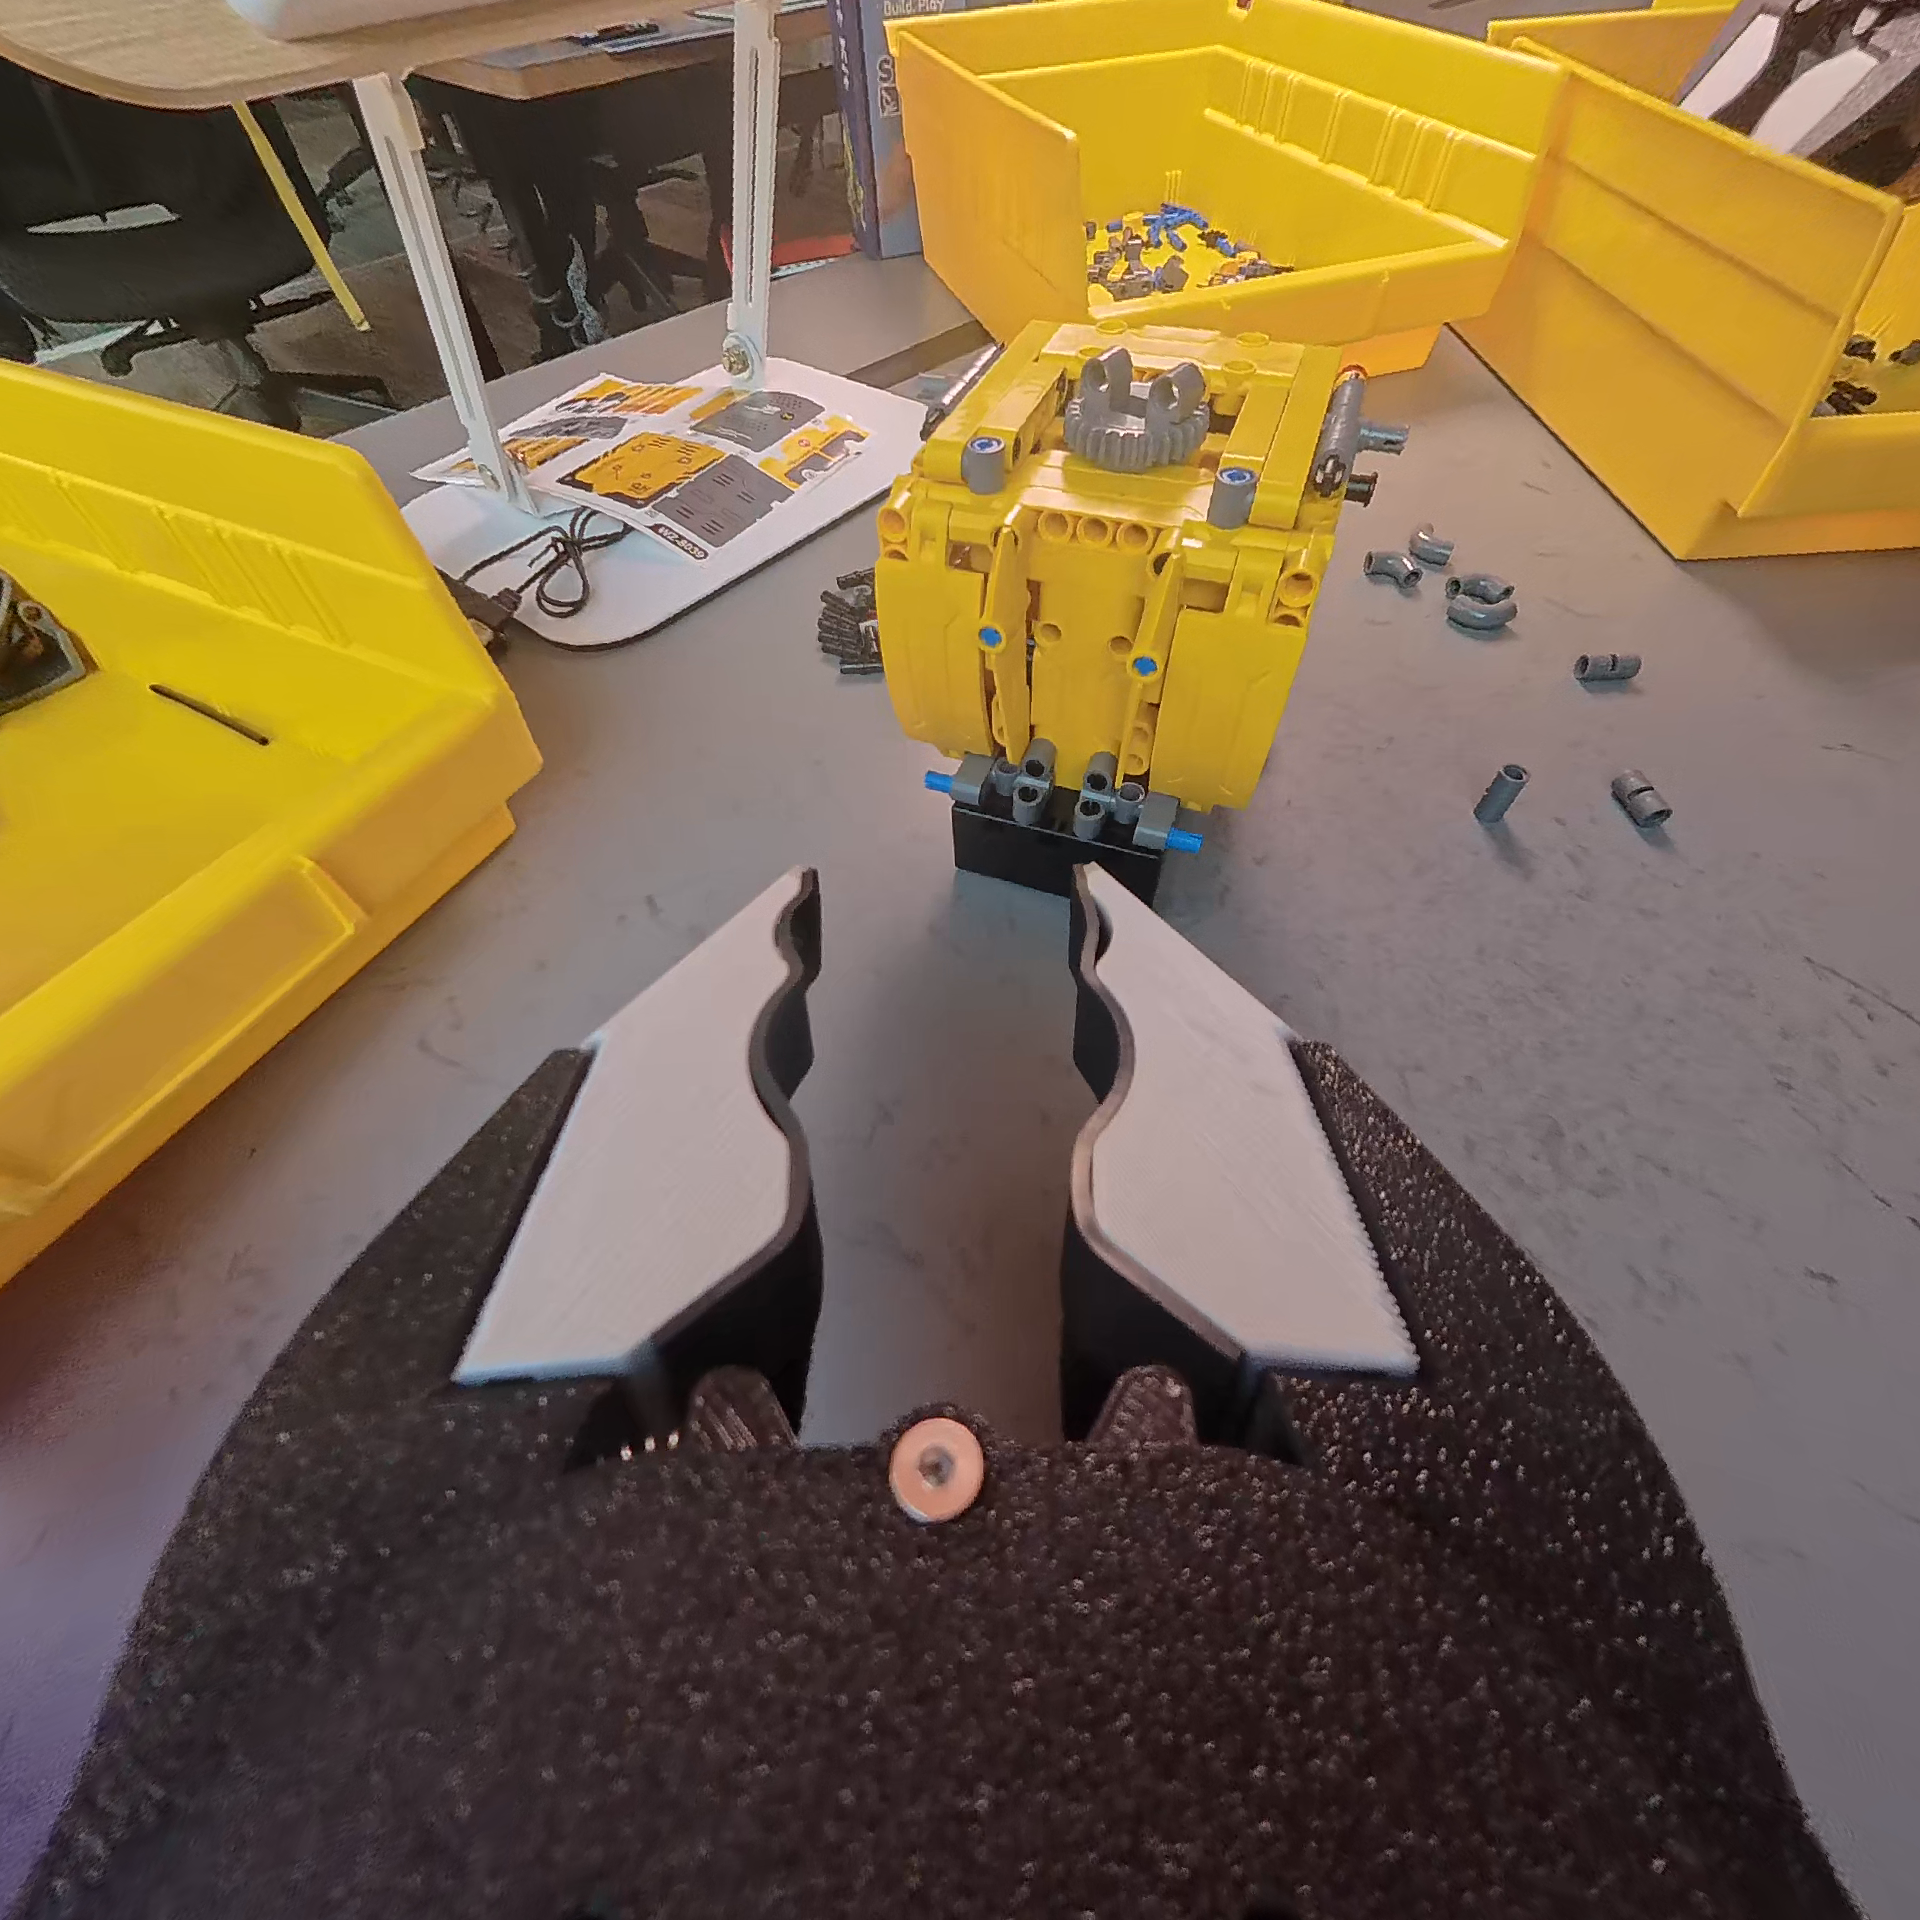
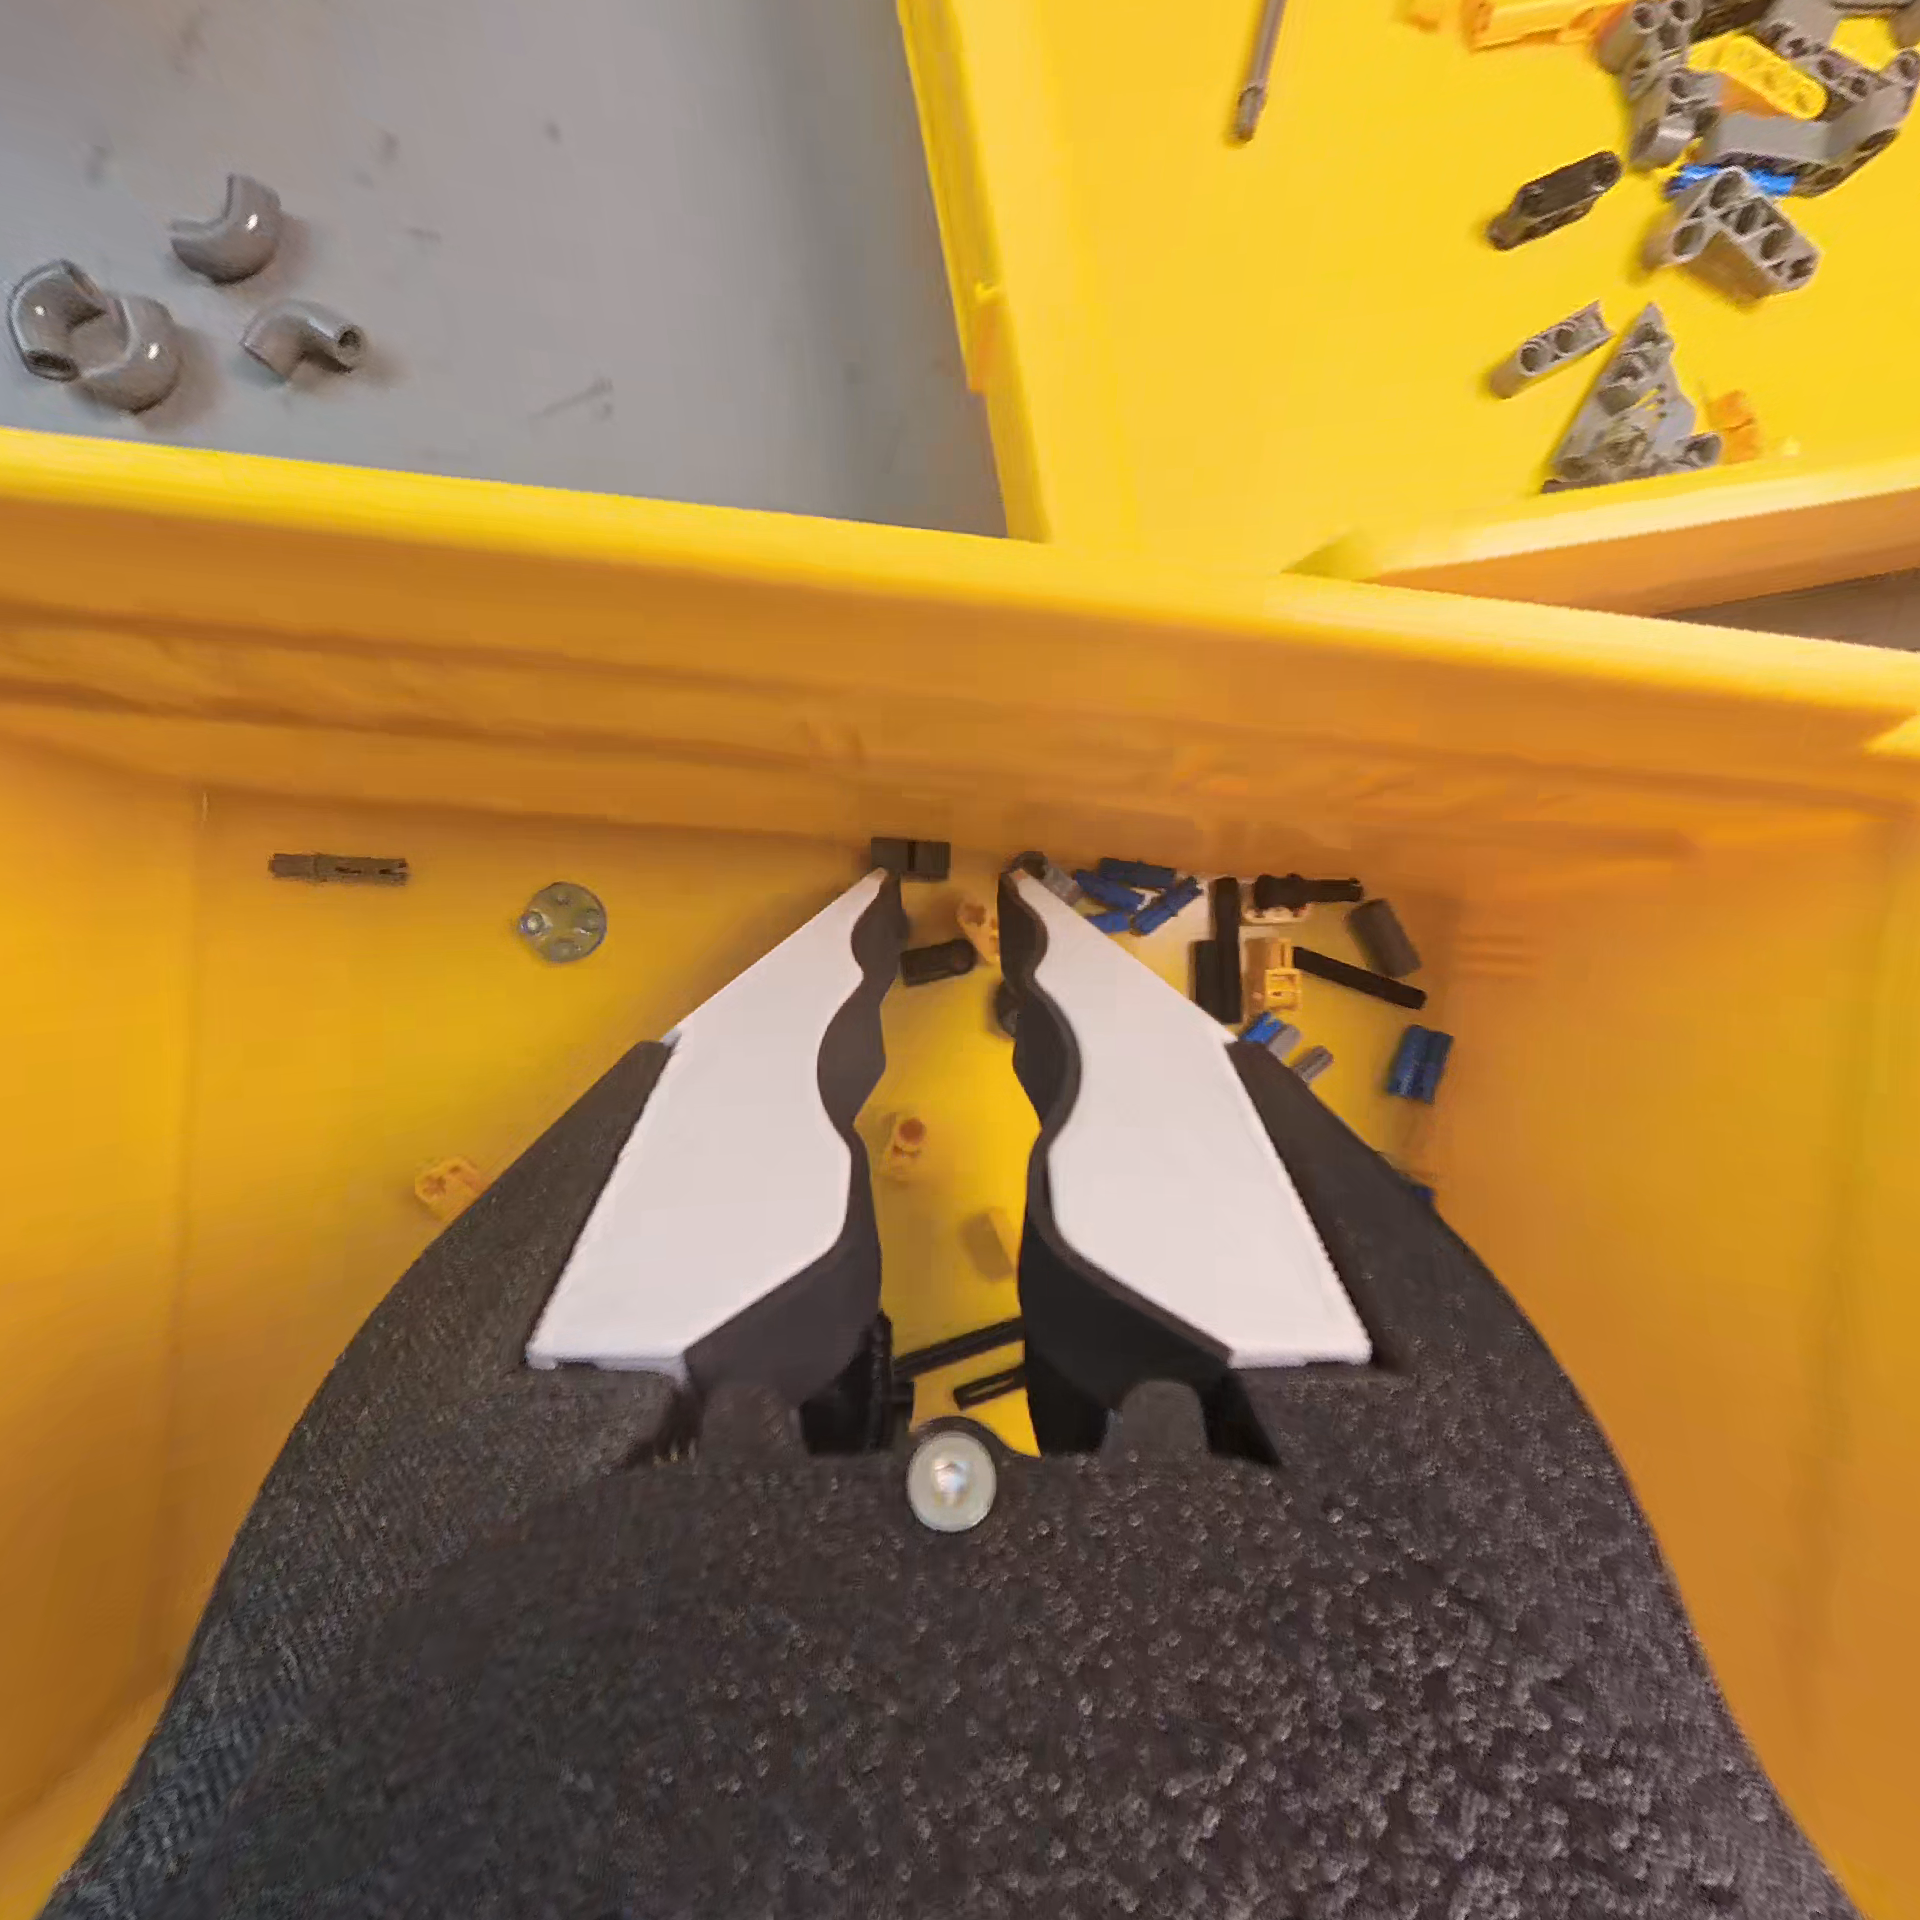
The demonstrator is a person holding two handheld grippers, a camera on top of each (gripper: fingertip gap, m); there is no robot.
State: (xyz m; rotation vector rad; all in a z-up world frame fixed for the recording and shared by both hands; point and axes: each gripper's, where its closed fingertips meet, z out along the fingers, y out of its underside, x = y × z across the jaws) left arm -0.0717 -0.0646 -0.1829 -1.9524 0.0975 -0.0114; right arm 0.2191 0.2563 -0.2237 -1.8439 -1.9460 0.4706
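Observation:
My left gripper (image 1: 943,883) is open and empty, low over the grey table, just in front of a yellow brick-built model (image 1: 1101,561). The model stands on a black block (image 1: 1049,847) and has a grey gear piece (image 1: 1132,410) on top. My right gripper (image 2: 943,883) is open and reaches down inside a yellow bin (image 2: 935,644). Its tips straddle a small black connector (image 2: 935,958) and a small orange piece (image 2: 977,920) on the bin floor. Neither is gripped. Blue pins (image 2: 1132,899) and black axles (image 2: 1351,977) lie just right of the tips.
Grey elbow pieces (image 1: 1475,603) and sleeves (image 1: 1642,795) are scattered right of the model; they also show in the right wrist view (image 2: 223,229). Yellow bins stand left (image 1: 239,748), behind (image 1: 1195,156) and right (image 1: 1714,312). A printed sheet (image 1: 675,457) lies on a white stand base. Across from one pair of fingers to the other is roughly 45 centimetres.

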